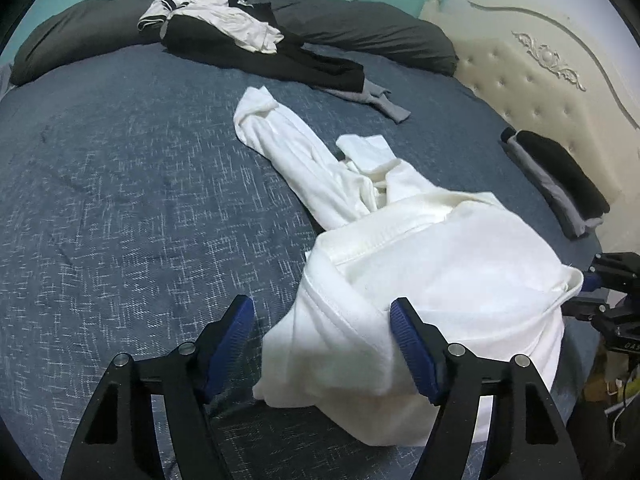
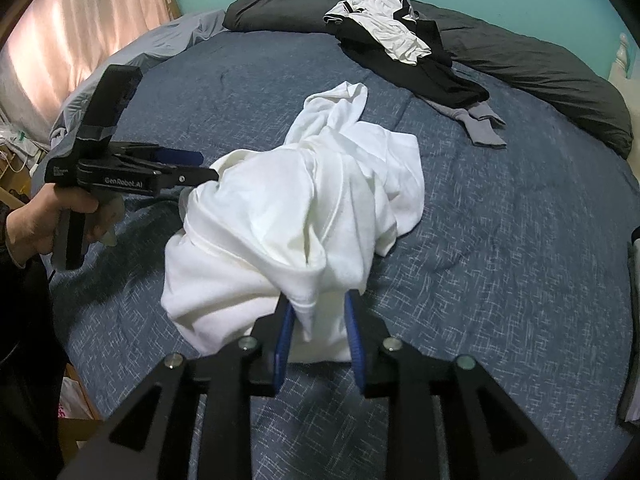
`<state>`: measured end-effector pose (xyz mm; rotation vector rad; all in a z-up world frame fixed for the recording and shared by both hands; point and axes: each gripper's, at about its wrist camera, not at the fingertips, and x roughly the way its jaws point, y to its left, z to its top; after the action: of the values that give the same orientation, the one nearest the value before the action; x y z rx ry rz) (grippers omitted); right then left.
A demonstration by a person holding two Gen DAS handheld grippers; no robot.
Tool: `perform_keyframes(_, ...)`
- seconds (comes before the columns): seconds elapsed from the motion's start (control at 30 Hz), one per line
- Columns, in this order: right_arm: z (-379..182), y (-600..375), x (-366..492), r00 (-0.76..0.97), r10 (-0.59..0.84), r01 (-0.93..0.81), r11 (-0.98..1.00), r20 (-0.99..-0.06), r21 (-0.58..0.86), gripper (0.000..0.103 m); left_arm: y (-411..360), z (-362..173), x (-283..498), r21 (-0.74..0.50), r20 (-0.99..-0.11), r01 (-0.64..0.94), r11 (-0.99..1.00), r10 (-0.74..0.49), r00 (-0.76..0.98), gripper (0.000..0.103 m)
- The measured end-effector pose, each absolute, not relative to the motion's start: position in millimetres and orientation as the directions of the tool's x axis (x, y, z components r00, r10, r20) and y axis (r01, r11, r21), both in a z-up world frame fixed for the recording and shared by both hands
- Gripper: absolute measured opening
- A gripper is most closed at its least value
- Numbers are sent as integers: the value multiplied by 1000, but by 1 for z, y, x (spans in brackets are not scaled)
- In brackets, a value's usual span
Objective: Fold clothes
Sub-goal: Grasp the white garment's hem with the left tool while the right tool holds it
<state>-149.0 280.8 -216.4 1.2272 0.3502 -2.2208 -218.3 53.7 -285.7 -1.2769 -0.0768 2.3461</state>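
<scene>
A white garment [image 1: 440,264] lies bunched on the blue bedspread [image 1: 120,200], one long part stretching away toward the far side. My left gripper [image 1: 322,308] is open wide over its near edge; the right pad [image 1: 404,328] touches the cloth and the left pad stands over bare bedspread. In the right wrist view a hand holds that left gripper [image 2: 200,166] at the heap's left side. My right gripper [image 2: 318,320] has its jaws a little apart with a hemmed fold of the white garment [image 2: 308,208] loose between them. It also shows as the right gripper [image 1: 588,288] at the garment's right corner.
A pile of black, white and grey clothes [image 1: 240,36] lies at the far side against a dark grey duvet roll [image 1: 360,28]. Folded dark clothes [image 1: 556,180] sit at the right edge by the cream headboard [image 1: 540,80]. A curtain [image 2: 80,40] hangs left.
</scene>
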Motion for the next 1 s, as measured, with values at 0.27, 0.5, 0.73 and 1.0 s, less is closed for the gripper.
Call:
perform_keyframes(0.27, -217, 279, -149, -414, -366, 600, -799, -834, 52, 25, 58, -294, -220, -281, -792, -381, -881, 437, -427, 70)
perform_keyframes(0.5, -220, 279, -149, -410, -371, 603, -796, -833, 58, 25, 67, -307, -224, -288, -806, -387, -876, 440, -396, 63)
perform_keyframes(0.73, -223, 278, -152, -404, -378, 609, -791, -833, 63, 25, 69, -321, -227, -317, -819, -374, -872, 450, -355, 64)
perform_keyframes(1.0, -229, 279, -152, -394, -376, 610, -790, -839, 67, 25, 70, -325, -227, -315, -823, -392, -864, 455, -340, 62)
